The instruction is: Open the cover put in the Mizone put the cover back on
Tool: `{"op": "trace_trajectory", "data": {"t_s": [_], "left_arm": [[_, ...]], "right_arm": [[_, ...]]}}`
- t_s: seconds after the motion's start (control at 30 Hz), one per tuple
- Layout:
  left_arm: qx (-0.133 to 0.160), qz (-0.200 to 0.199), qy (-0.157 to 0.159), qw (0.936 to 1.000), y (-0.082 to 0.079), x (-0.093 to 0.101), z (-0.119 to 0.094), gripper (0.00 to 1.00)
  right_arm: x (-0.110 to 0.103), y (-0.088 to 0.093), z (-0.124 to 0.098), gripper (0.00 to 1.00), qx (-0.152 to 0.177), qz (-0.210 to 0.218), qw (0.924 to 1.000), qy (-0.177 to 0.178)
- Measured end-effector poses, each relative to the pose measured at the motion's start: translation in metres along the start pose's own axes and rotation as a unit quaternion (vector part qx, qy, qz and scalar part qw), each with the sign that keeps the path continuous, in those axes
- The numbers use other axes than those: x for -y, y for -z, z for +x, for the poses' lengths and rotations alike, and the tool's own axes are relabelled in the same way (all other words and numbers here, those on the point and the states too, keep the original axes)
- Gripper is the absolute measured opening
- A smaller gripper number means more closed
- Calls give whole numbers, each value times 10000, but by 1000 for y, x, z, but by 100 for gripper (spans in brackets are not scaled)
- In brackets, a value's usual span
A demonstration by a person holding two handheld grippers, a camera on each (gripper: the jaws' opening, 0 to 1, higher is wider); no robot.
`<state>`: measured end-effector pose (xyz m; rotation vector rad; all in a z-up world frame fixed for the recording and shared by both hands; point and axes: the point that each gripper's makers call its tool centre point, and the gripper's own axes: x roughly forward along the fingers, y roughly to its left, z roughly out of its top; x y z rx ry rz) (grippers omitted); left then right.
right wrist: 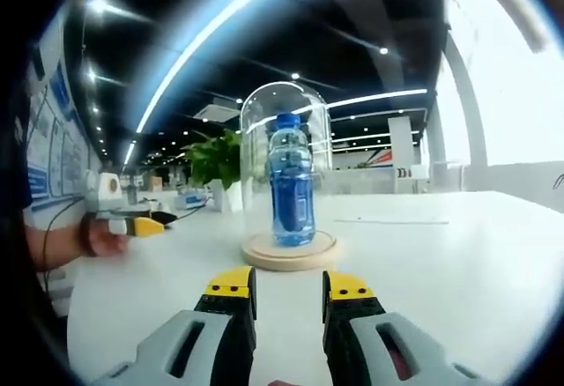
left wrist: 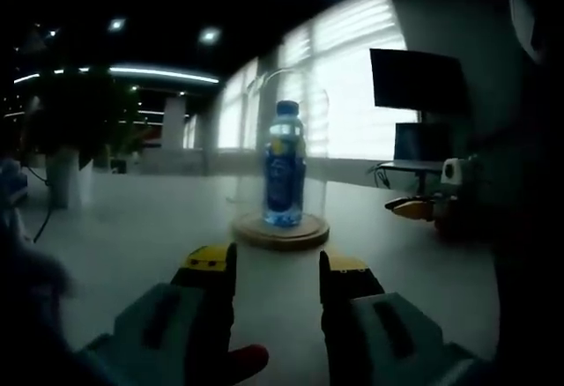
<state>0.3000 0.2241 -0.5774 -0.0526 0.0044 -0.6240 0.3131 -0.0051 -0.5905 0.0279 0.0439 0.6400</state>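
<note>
Left claw jaws apart, gripping nothing, low over tabletop, short of wooden base. Right claw likewise apart, unloaded, near base. Mizone bottle upright on base centre, under clear dome cover seated on base.

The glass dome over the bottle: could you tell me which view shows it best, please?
The right gripper view. There the dome stands out clearly against the dark ceiling, covering the bottle on the wooden base. In the left gripper view the dome is backlit by bright windows, so its outline is faint.
</note>
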Motion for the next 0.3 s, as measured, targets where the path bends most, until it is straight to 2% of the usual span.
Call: {"op": "trace_trajectory", "data": {"t_s": [0.3], "left_arm": [[-3,55,-50,10000,1,-1,-1,30]], "right_arm": [[-1,0,0,21,2,25,10000,-40]]}}
